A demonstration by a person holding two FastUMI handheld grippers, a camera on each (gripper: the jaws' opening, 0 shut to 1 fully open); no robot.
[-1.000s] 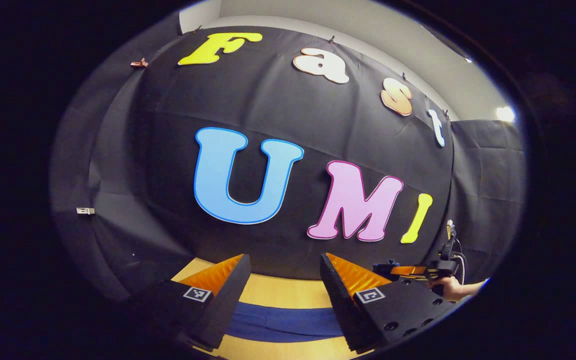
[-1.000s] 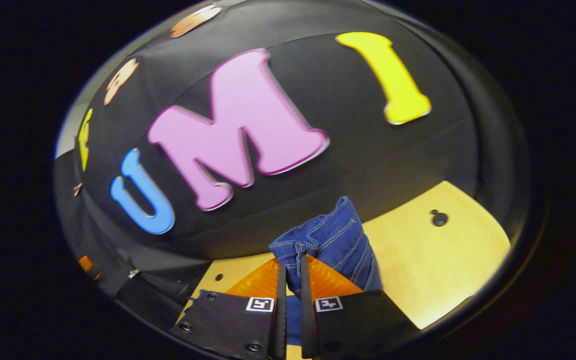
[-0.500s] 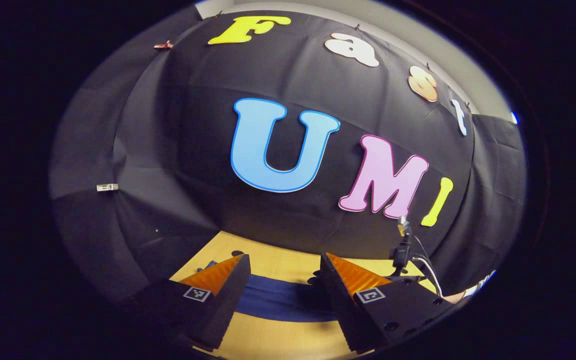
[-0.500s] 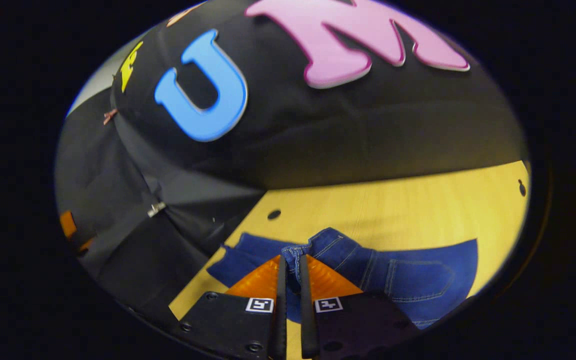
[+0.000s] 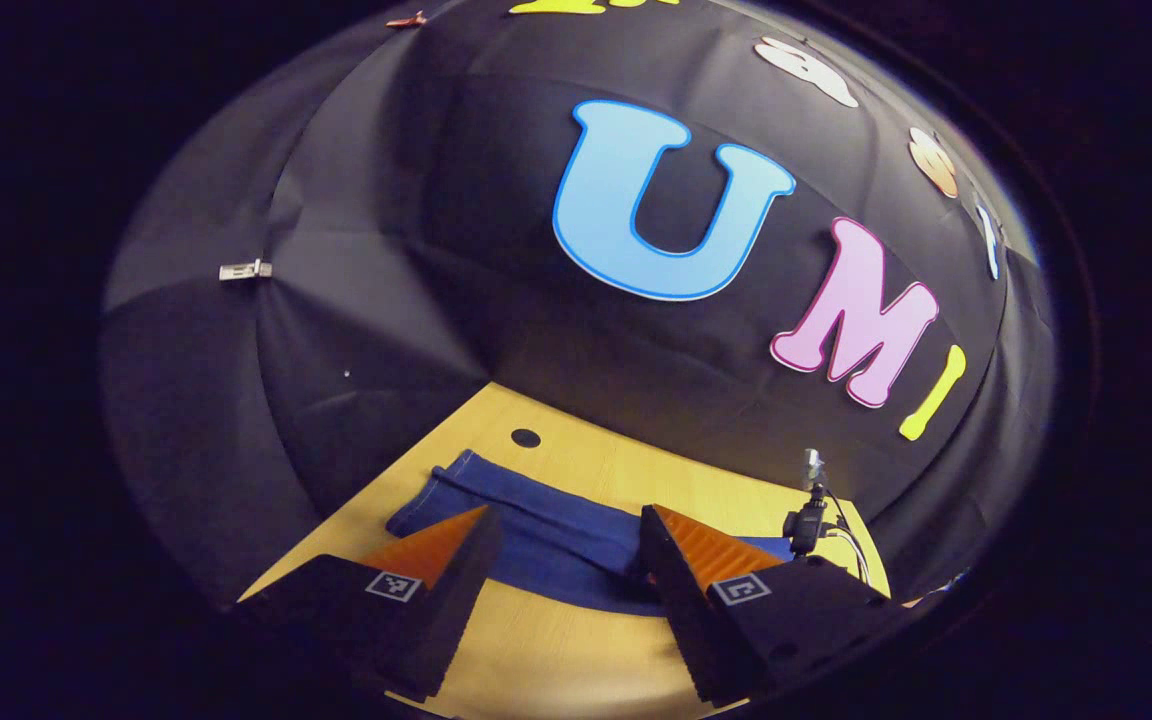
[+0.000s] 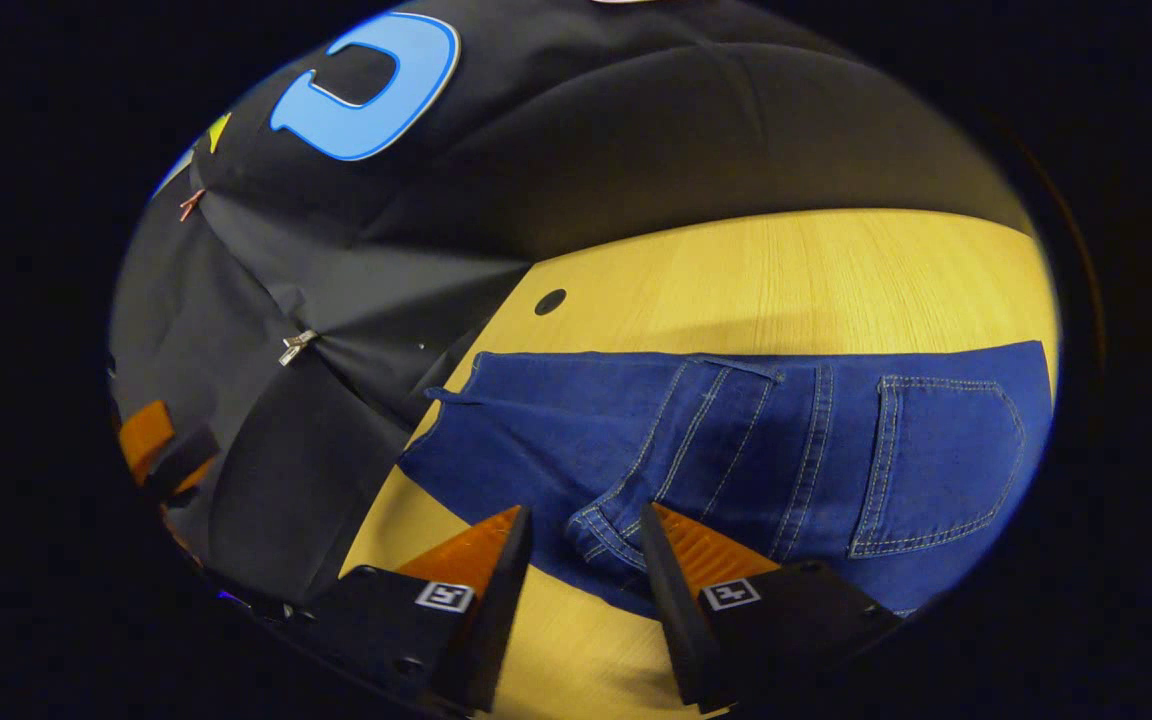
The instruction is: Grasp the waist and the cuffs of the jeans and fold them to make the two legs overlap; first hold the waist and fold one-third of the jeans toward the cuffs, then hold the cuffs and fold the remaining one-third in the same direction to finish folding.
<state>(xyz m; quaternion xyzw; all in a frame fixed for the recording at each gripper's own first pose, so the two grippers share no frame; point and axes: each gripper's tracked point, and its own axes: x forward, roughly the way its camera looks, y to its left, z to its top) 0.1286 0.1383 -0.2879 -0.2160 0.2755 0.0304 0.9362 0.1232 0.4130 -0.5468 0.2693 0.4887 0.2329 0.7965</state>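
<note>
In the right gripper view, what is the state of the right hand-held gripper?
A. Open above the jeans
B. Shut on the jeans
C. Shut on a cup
A: the right hand-held gripper has its fingers spread apart, with the jeans lying flat on the table.

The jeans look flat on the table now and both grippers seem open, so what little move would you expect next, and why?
Probably both grippers lower and close on the jeans for the next fold. The right gripper is open with a denim edge between its fingers; the left gripper is open above the denim too. The jeans lie flat on the table, back pocket up, nothing gripping them. Which edge is the waist I can't tell.
</note>
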